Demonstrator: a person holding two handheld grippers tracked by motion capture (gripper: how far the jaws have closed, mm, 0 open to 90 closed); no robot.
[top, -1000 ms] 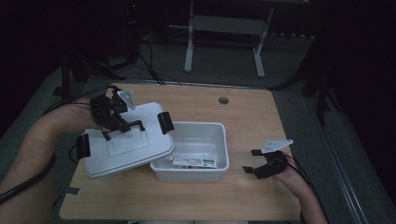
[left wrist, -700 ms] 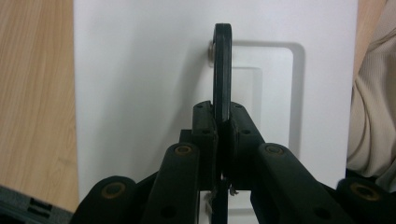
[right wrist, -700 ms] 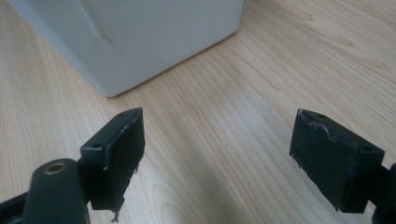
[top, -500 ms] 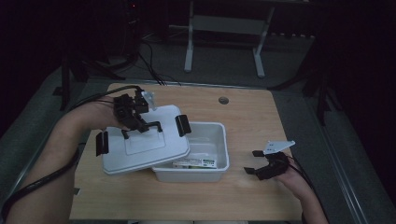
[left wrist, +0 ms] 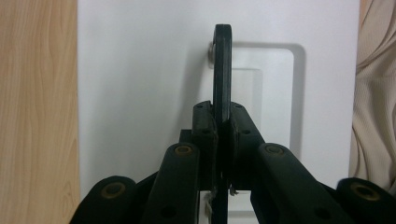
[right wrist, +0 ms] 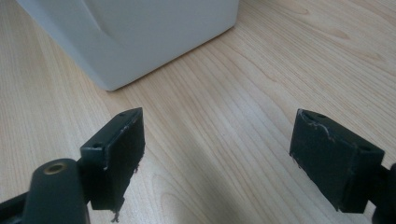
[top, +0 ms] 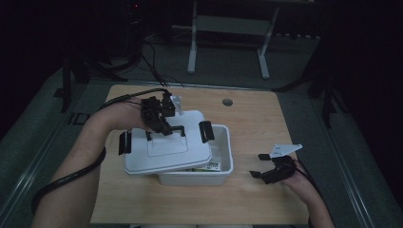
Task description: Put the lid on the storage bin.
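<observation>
Our left gripper (top: 167, 129) is clamped on the black handle (left wrist: 222, 70) of the white lid (top: 164, 149), which we hold tilted over the left part of the white box (top: 223, 164) mid-table, while our right gripper (top: 261, 166), jaws wide apart, rests near the tabletop's (top: 256, 114) right edge.

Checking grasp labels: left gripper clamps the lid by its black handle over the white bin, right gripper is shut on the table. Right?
Not quite. The right gripper is open: the right gripper view shows its fingers spread wide over bare table, holding nothing. The rest stands: the left gripper is clamped on the lid's black handle, with the lid over the white bin.
</observation>
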